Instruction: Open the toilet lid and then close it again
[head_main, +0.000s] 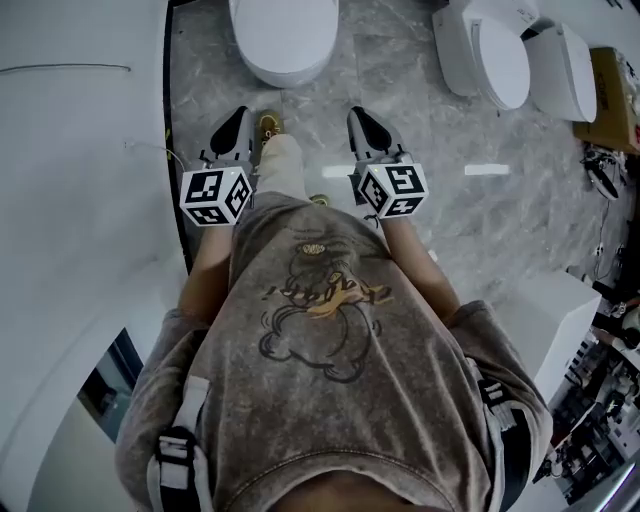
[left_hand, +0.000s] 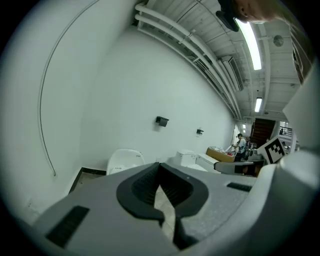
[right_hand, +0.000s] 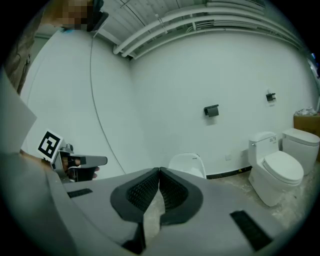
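Note:
The white toilet (head_main: 283, 35) stands on the marble floor straight ahead of me, its smooth lid lying down. It also shows just beyond the jaw tips as the toilet (left_hand: 125, 161) in the left gripper view and the toilet (right_hand: 187, 164) in the right gripper view. My left gripper (head_main: 238, 118) and right gripper (head_main: 358, 115) are held side by side at waist height, well short of the toilet and touching nothing. Both point slightly down. The left gripper (left_hand: 159, 165) and the right gripper (right_hand: 159, 170) are shut, with nothing between the pads.
Two more white toilets (head_main: 495, 55) (head_main: 563, 70) stand at the far right, with a cardboard box (head_main: 612, 100) beside them. A curved white wall (head_main: 80, 150) runs close along the left. White cabinets and clutter (head_main: 590, 380) fill the right side. My own legs and shoes (head_main: 270, 125) are between the grippers.

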